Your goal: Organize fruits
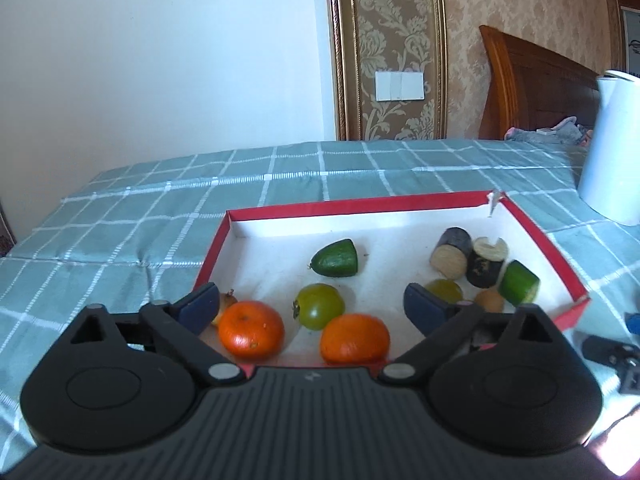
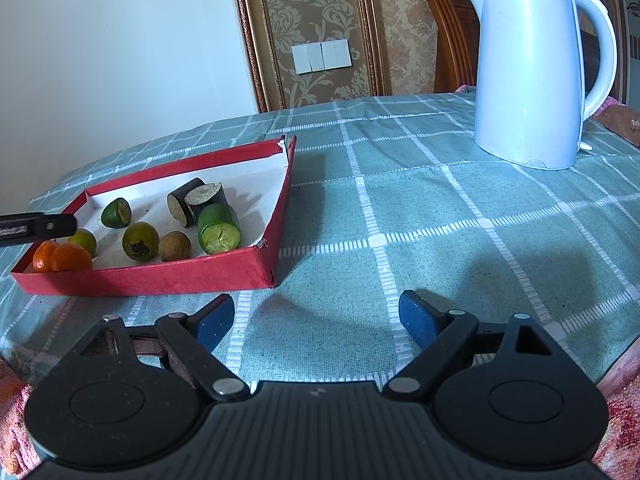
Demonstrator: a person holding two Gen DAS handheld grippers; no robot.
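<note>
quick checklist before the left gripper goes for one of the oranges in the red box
1. Left gripper open wide enough: ok, jaws spread with nothing between them.
2. Targets reachable: ok, near orange and left orange lie at the near edge of the red box, between the open fingers.
3. Neighbours clear: not ok, the green tomato sits close behind both oranges and could get nudged.
4. Left finger's path: cannot tell, a small brown item is half hidden behind its pad.
5. Right gripper out of the way: ok, open over bare cloth outside the box.
6. Kettle clear of the work: ok, stands apart from the box.
</note>
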